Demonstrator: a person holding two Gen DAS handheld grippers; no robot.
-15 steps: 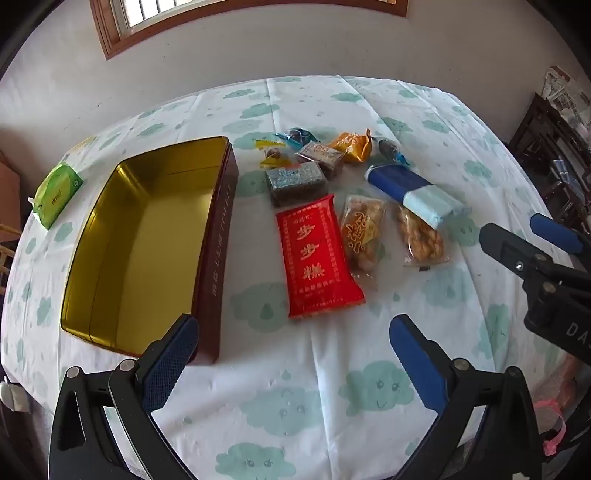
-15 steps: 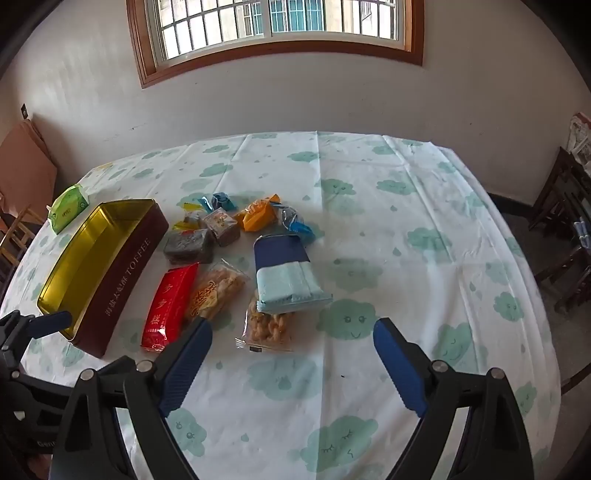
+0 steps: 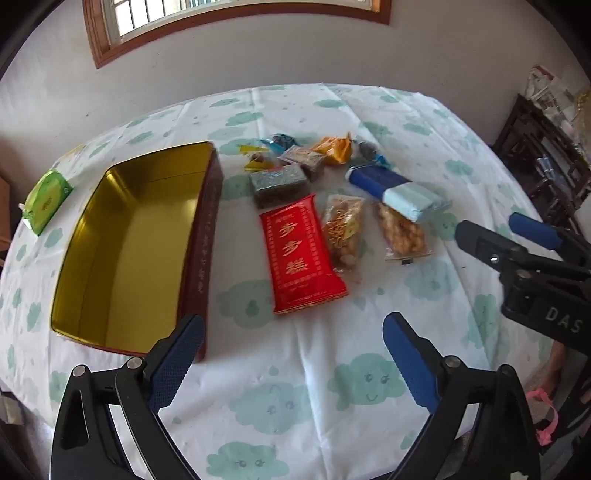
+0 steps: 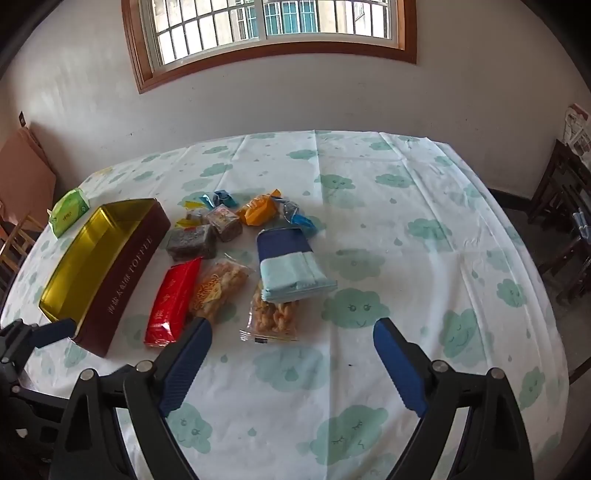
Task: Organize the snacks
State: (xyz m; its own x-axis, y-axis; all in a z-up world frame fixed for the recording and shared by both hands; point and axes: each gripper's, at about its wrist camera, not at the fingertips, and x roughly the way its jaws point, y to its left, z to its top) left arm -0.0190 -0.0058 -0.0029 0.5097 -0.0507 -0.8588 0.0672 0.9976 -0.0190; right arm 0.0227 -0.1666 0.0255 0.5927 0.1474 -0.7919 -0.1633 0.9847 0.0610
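White cloth printed with pale green clouds covers the table (image 4: 424, 206), which stands before a plain wall with a wood-framed window (image 4: 273, 33); dark wooden furniture (image 4: 569, 206) sits off to the right. Both grippers hover above the near edge of the cloth, tilted down toward the snacks; the left gripper (image 3: 291, 350) has its blue-padded jaws spread wide with nothing between them, and the right gripper (image 4: 291, 354) is likewise released and empty. Ahead and to the left of the left gripper lies the open tin (image 3: 147, 236), gold inside and maroon outside, with nothing in it; its near corner lies just by the left jaw. Straight ahead of the left gripper lies the red packet (image 3: 299, 254); touching its right side is a clear bag of fried snacks (image 3: 343, 229). Just ahead of the right gripper lies a second clear bag (image 4: 275, 314), its far end under the blue wrapped pack (image 4: 290, 264). Farther out sit a dark brick-shaped sweet (image 4: 192, 242), an orange wrapped piece (image 4: 258, 212) and several small candies, too small to identify; a green packet (image 4: 68, 212) lies beyond the tin, far to the left.
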